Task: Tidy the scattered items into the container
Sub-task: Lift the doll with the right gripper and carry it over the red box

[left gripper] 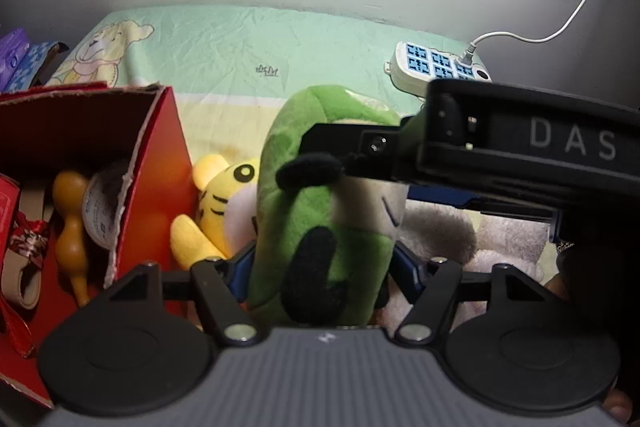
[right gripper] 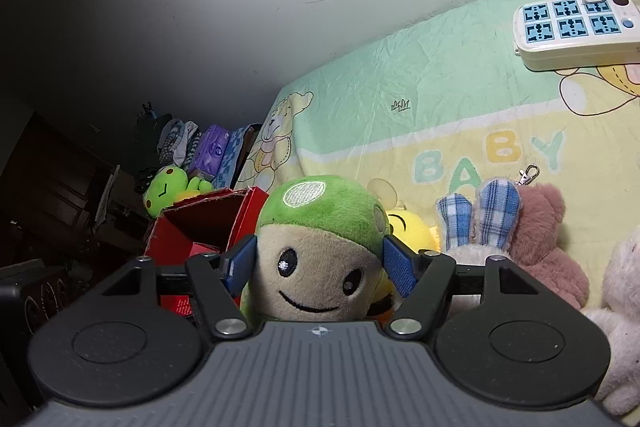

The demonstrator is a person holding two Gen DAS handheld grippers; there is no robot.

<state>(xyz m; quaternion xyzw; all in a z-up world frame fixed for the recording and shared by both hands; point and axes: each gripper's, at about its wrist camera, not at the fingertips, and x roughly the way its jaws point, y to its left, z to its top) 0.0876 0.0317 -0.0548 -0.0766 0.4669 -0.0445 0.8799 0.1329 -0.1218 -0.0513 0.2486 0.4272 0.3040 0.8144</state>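
Both the left gripper [left gripper: 324,267] and right gripper [right gripper: 320,261] have their fingers clenched on the green-capped beige plush doll [right gripper: 320,247]. The torn red cardboard box [left gripper: 160,167] stands just beside it.

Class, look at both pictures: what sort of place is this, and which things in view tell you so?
Probably a child's bedroom. A bed sheet printed with bears and "BABY" lies against a wall, plush toys are scattered over it, and a power strip rests on it.

My bed's mint-and-yellow cartoon-bear sheet [right gripper: 440,87] carries a white power strip with blue sockets [right gripper: 576,27], a torn red cardboard box [left gripper: 160,163], a yellow tiger plush [left gripper: 224,203], a pink teddy [right gripper: 548,227].
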